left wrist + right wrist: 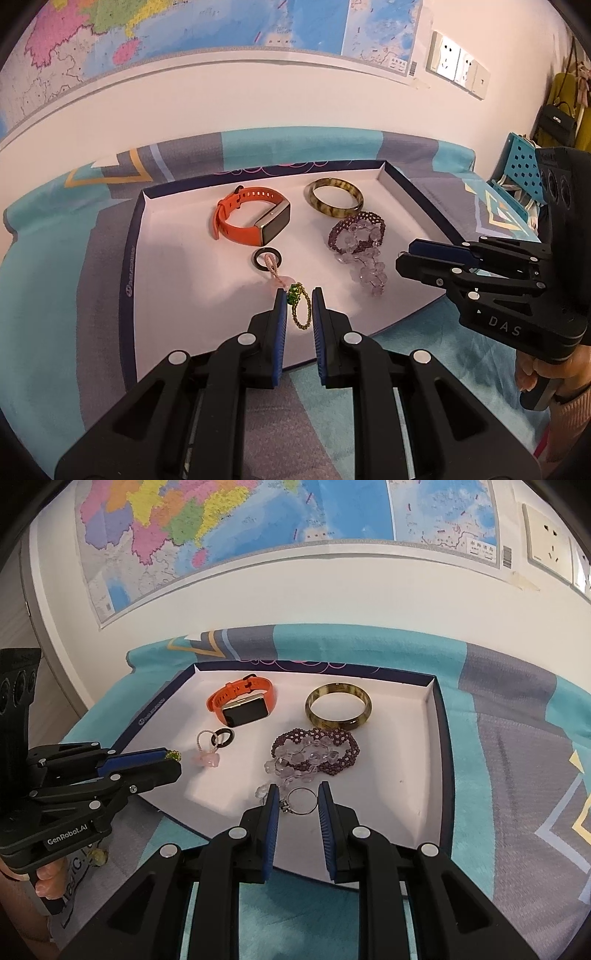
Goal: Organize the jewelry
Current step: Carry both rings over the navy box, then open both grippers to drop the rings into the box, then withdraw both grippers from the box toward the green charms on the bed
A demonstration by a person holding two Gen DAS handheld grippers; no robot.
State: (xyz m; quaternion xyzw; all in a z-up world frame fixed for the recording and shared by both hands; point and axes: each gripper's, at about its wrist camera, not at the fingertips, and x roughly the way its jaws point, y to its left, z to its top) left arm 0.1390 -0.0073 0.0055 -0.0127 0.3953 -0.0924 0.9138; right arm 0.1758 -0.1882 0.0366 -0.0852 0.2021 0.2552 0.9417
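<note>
**While both tongs have rings in them, mind how little there is to hold**

From the left wrist, your left gripper (pixel 299 295) hangs over the near part of the white tray (pixel 177 266). The green-and-gold beaded ring (pixel 300 308) dangles between its blue pads. The pads look nearly shut, and the green cluster is caught against the left one. Treat this ring as almost weightless and floppy. It is beads on a thread, so it will sag and swing, and it can slide off smooth rubber. Pinch the green cluster, which is the bulkiest part, and not the thin gold loop.

Already in the tray and apart from each other are:
- the orange watch (pixel 240 221)
- the amber bangle (pixel 334 199)
- the purple bracelet (pixel 356 230) tangled with clear crystals
- the black ring (pixel 266 260) on its pink cord

Your right gripper (pixel 402 256) comes in from the right over the tray's edge, jaws close together. This view does not show what it carries.

From the right wrist, the answer is the silver ring (pixel 300 800), spanned between the pads and apparently touching both, so I judge it gripped. It sits just in front of the crystal strand. The ring is stiff, light and slick. Metal on rubber can pivot or pop out if you squeeze off-centre, so hold it across the band and keep clear of the small setting on its left side. Lower it gently, because it is likely to roll. The side view of the other tongs shows its jaws together, with the green beads peeking from the tip.
</note>
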